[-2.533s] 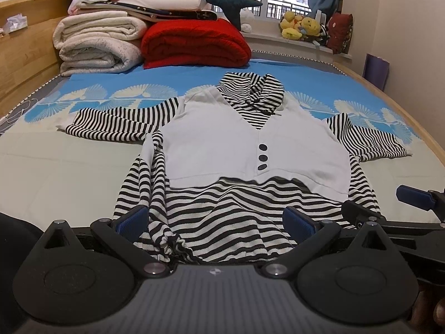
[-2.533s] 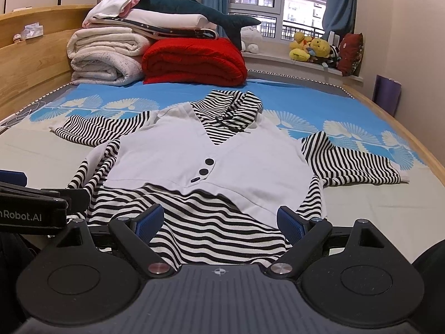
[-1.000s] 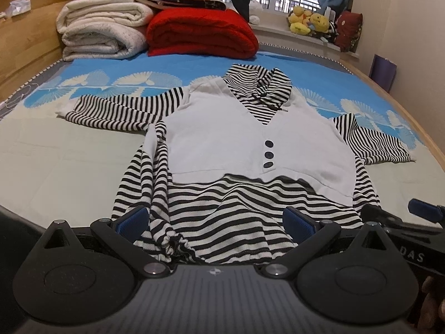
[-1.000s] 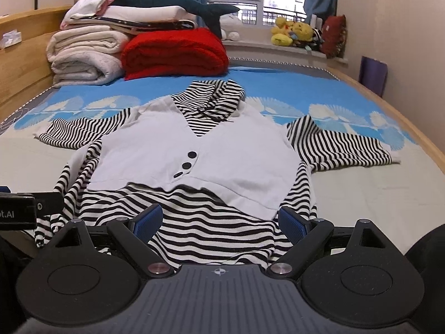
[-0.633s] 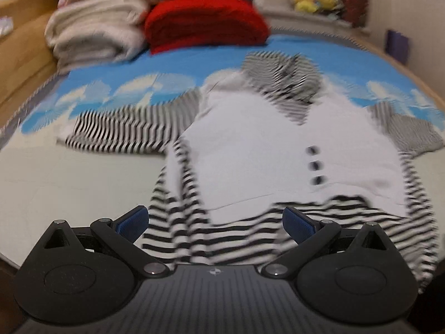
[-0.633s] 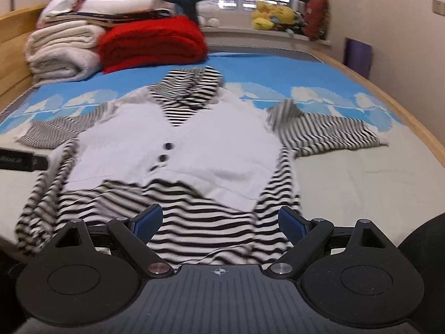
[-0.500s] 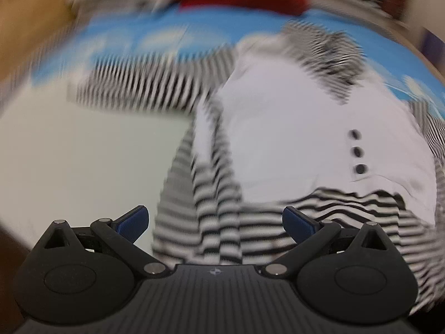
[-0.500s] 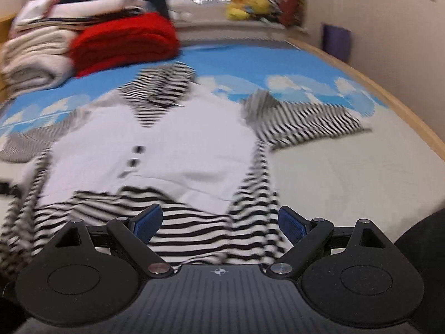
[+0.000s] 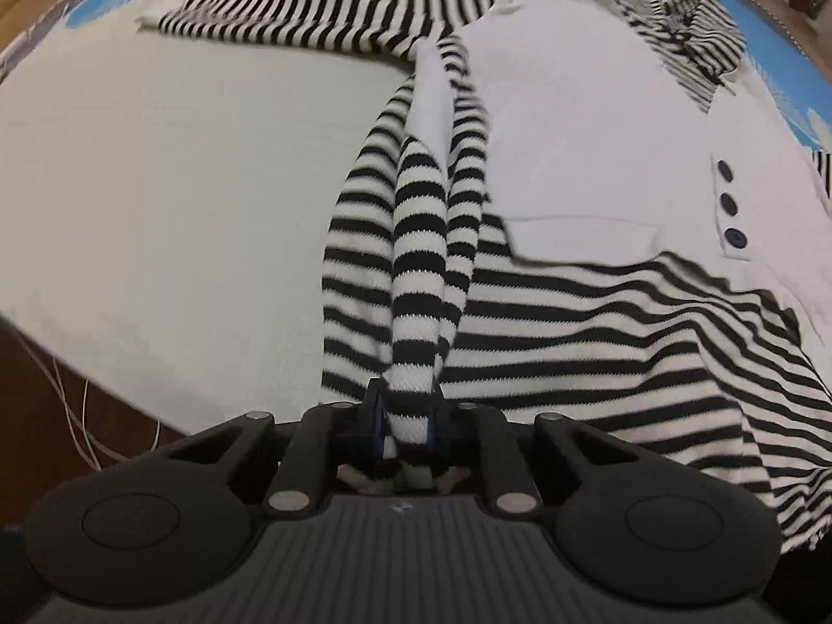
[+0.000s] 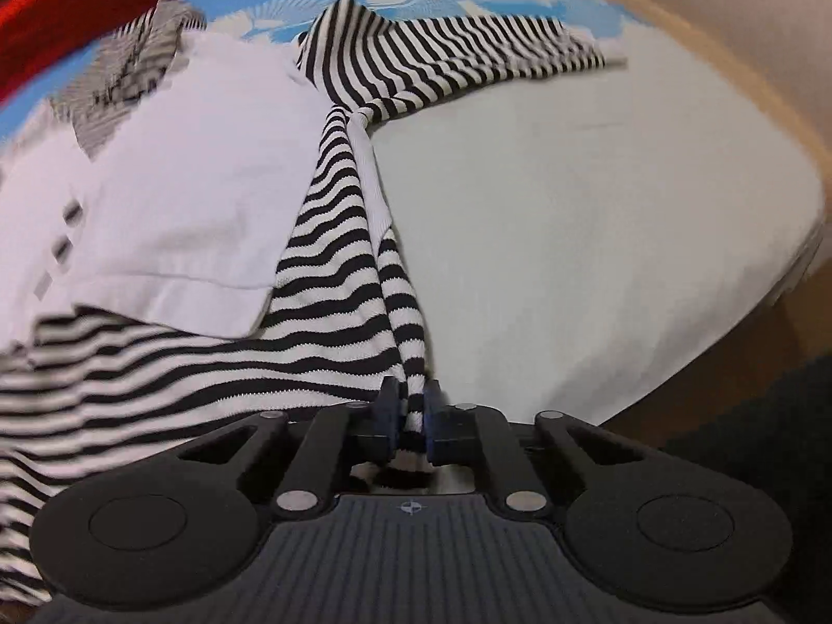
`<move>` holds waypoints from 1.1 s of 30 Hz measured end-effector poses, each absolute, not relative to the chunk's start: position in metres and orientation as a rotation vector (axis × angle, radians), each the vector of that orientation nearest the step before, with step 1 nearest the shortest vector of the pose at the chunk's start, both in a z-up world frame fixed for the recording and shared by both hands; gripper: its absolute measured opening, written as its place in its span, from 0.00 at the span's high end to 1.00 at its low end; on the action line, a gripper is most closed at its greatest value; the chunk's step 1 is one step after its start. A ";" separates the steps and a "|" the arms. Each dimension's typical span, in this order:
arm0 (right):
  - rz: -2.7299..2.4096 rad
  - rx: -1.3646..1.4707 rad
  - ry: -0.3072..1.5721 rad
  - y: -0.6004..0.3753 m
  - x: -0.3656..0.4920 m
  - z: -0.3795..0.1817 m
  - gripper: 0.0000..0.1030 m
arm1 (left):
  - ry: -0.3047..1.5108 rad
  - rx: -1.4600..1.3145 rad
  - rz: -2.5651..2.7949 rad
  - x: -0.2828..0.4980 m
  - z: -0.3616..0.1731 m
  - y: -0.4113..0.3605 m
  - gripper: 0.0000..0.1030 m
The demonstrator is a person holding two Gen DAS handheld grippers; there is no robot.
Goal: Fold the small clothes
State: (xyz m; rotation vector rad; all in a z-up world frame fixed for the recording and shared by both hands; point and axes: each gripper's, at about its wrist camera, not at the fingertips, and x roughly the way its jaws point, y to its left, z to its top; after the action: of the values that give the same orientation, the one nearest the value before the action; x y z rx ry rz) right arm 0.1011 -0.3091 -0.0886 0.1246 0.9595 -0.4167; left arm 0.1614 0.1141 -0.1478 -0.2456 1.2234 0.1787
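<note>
A small black-and-white striped top with a white vest front [image 9: 572,119] and three dark buttons lies face up on the bed. My left gripper [image 9: 408,413] is shut on the bunched striped hem at the garment's left bottom corner. My right gripper [image 10: 411,405] is shut on the striped hem at the right bottom corner of the same top [image 10: 197,166]. The left sleeve [image 9: 322,5] and right sleeve [image 10: 457,52] lie spread outward.
The pale sheet [image 9: 166,197] ends at the bed's near edge, with dark floor and thin cables [image 9: 78,416] below. A red folded blanket [image 10: 67,5] lies at the far left. A wooden bed rim [image 10: 728,62] runs along the right.
Both grippers were open above the hem. They have moved apart and down to the bottom corners and shut on the striped fabric, bunching it.
</note>
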 end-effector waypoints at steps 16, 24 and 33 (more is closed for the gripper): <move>-0.299 0.007 0.850 -0.269 0.105 -0.069 0.44 | 1.215 -0.202 0.007 0.205 -0.128 0.086 0.60; -0.277 -0.015 0.880 -0.255 0.117 -0.065 0.45 | 1.028 -0.152 0.020 0.224 -0.086 0.082 0.55; -0.186 0.038 0.658 -0.244 0.135 0.019 0.45 | 0.829 -0.227 0.136 0.262 -0.015 0.117 0.54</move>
State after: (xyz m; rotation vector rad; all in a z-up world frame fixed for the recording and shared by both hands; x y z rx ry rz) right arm 0.1351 -0.2436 0.0193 0.0376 0.6579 -0.1859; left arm 0.2621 0.1172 -0.0152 -0.2270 0.8293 0.1364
